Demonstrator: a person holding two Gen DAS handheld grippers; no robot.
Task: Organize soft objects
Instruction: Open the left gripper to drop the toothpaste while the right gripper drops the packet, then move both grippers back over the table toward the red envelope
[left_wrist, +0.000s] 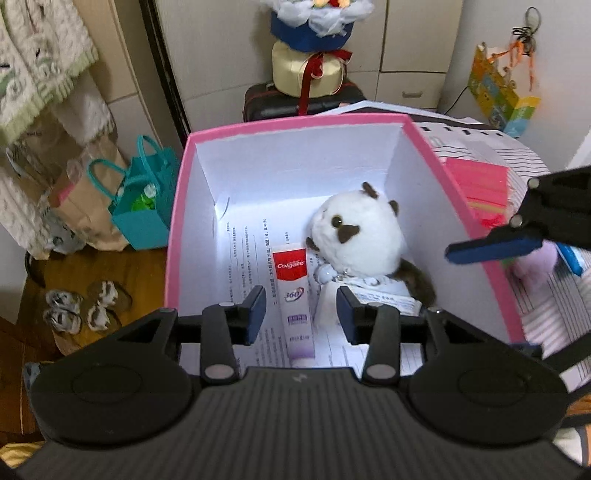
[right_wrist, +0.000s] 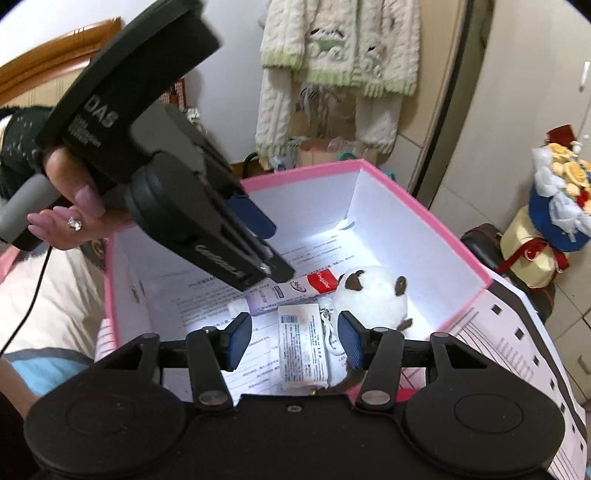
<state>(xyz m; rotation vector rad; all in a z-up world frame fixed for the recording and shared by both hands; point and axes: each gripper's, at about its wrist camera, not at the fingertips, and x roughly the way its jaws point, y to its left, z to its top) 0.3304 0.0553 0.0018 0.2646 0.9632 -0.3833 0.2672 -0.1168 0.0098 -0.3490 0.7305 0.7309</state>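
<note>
Pink-rimmed, the white box (left_wrist: 295, 123) stands open with printed paper (left_wrist: 243, 254) lining its floor. On that paper a white plush (left_wrist: 356, 236) sits by the right wall, a toothpaste tube (left_wrist: 295, 295) just left of it and a small packet (right_wrist: 303, 349) at its front. Above, the left hand-held gripper (left_wrist: 302, 314) and the right hand-held gripper (right_wrist: 294, 340) both stand apart, holding nothing.

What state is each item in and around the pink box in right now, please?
Pink cardboard box: open, no lid on it.
White plush owl: inside box, upright.
Red-and-white toothpaste tube: lying flat inside box.
White tissue packet: lying flat beside owl.
Left gripper: open, empty.
Right gripper: open, empty.
</note>
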